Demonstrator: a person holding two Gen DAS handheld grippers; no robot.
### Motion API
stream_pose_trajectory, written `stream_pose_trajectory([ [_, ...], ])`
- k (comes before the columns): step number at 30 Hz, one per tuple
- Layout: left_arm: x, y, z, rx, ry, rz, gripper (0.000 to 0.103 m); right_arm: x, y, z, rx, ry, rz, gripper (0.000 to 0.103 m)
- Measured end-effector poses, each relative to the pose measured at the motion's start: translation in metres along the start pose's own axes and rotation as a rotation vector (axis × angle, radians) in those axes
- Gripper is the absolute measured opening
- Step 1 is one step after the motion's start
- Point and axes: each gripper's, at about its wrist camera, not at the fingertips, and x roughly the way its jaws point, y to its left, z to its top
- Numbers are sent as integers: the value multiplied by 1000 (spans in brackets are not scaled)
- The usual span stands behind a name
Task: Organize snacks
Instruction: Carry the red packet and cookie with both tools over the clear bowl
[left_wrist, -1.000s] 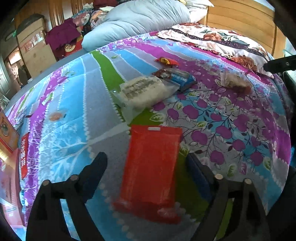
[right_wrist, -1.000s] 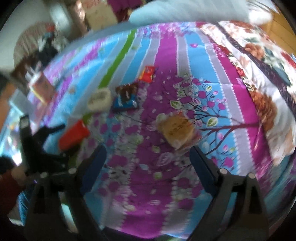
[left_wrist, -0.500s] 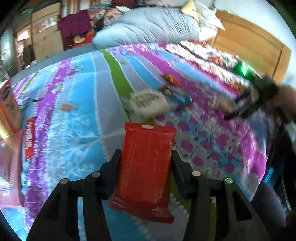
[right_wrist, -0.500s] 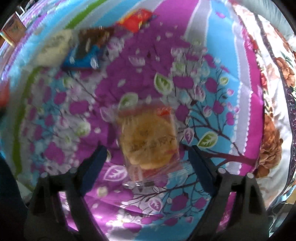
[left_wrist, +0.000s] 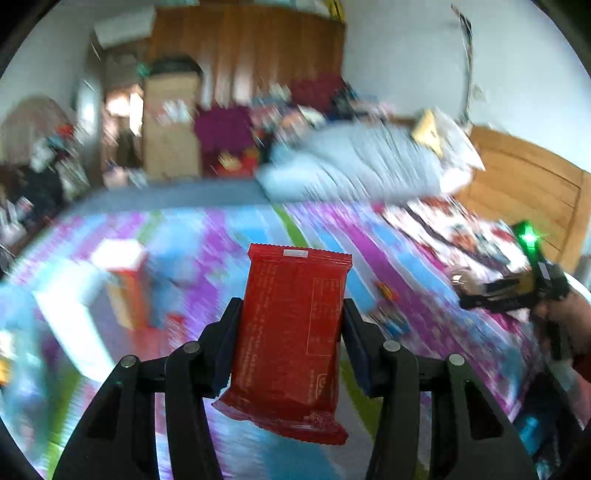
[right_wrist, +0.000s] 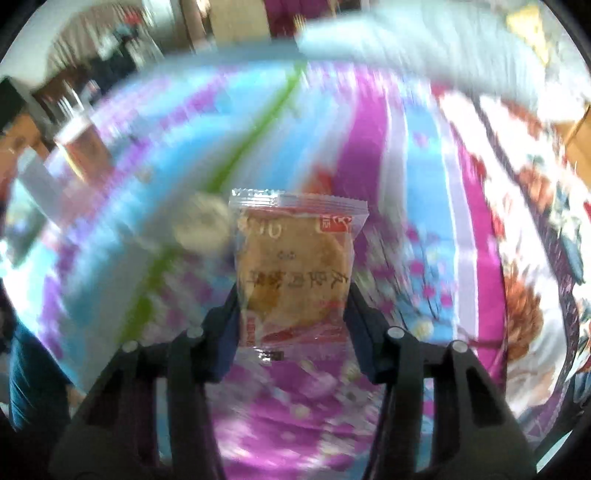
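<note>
A red snack packet (left_wrist: 291, 332) stands upright between the pads of my left gripper (left_wrist: 291, 306), which is shut on it and holds it above the patterned bedspread (left_wrist: 207, 280). In the right wrist view a clear packet with a round brown pastry (right_wrist: 295, 258) sits between the pads of my right gripper (right_wrist: 293, 295); its jaws are closing and press on the packet's sides, holding it off the bed. From the left wrist view, that right gripper (left_wrist: 495, 291) shows at the right edge in a person's hand.
An orange and white box (left_wrist: 125, 280) stands on the bed at the left. A white snack packet (right_wrist: 201, 229) and small wrapped snacks (left_wrist: 388, 314) lie mid-bed. A grey duvet (left_wrist: 354, 166) and wooden headboard (left_wrist: 524, 184) lie beyond. Both views are motion-blurred.
My left gripper shut on the red packet and lifted it high off the bed. My right gripper came down around the pastry packet, closed on it and raised it.
</note>
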Motion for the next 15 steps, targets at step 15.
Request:
stream_pose_trajectory([
  [15,-139,129,39,-47,-300,502,54,-53,248,125,-141,-378,371,53],
])
